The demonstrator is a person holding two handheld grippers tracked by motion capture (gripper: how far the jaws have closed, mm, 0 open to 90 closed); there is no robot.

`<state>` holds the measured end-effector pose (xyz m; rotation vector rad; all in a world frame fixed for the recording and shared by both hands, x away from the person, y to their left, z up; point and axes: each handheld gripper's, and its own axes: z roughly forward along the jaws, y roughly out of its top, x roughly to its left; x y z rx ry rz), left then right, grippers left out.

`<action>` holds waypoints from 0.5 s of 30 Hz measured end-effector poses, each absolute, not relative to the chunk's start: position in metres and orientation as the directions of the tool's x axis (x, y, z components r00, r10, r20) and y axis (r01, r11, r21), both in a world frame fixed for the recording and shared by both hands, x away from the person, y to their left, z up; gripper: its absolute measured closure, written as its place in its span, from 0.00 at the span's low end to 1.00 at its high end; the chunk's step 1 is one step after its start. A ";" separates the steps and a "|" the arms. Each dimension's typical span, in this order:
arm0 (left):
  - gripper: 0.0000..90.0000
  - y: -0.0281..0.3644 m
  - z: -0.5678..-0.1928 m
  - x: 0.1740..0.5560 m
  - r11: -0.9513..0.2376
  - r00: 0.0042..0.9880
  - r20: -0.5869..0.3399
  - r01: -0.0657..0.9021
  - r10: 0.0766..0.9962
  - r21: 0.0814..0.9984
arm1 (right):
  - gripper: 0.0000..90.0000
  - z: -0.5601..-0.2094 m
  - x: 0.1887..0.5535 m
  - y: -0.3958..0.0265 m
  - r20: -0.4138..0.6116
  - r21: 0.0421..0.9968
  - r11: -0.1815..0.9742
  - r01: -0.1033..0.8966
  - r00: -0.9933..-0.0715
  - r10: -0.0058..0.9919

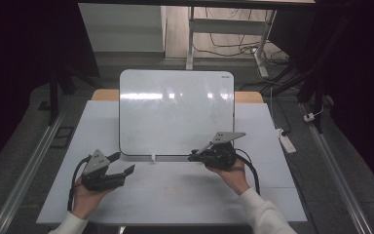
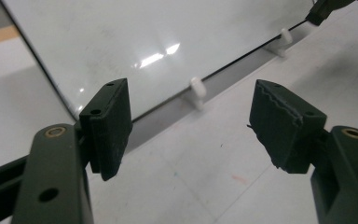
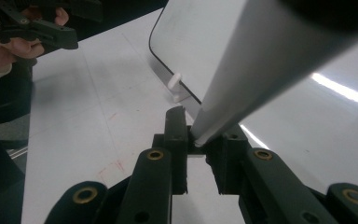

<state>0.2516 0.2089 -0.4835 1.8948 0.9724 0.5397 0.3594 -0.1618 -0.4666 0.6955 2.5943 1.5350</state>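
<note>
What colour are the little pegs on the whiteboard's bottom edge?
White pegs, clearest in the left gripper view.

In the right gripper view, a pale grey cylindrical rod [image 3: 261, 70] is clamped between the jaws of the right gripper [image 3: 200, 140]; its far end is cut off by the top edge and blurred, so what it is cannot be told. In the high view, the rod is too small to be made out. The glossy white rectangular whiteboard [image 2: 168, 37] is cut off by the top edge in the left gripper view. Faint reddish marks [image 3: 114, 165] on the white table surface [image 3: 88, 93] cannot be read.
</note>
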 end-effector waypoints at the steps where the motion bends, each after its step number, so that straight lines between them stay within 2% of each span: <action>1: 0.34 0.205 -0.482 0.253 -0.285 0.603 -0.014 0.398 0.798 0.872 | 0.86 -0.467 0.359 -0.161 0.187 0.842 0.406 0.354 -0.899 0.397; 15: 0.37 0.134 -0.449 0.276 -0.344 0.716 0.052 0.270 0.696 0.899 | 0.86 -0.476 0.355 -0.141 0.242 0.828 0.410 0.382 -0.904 0.352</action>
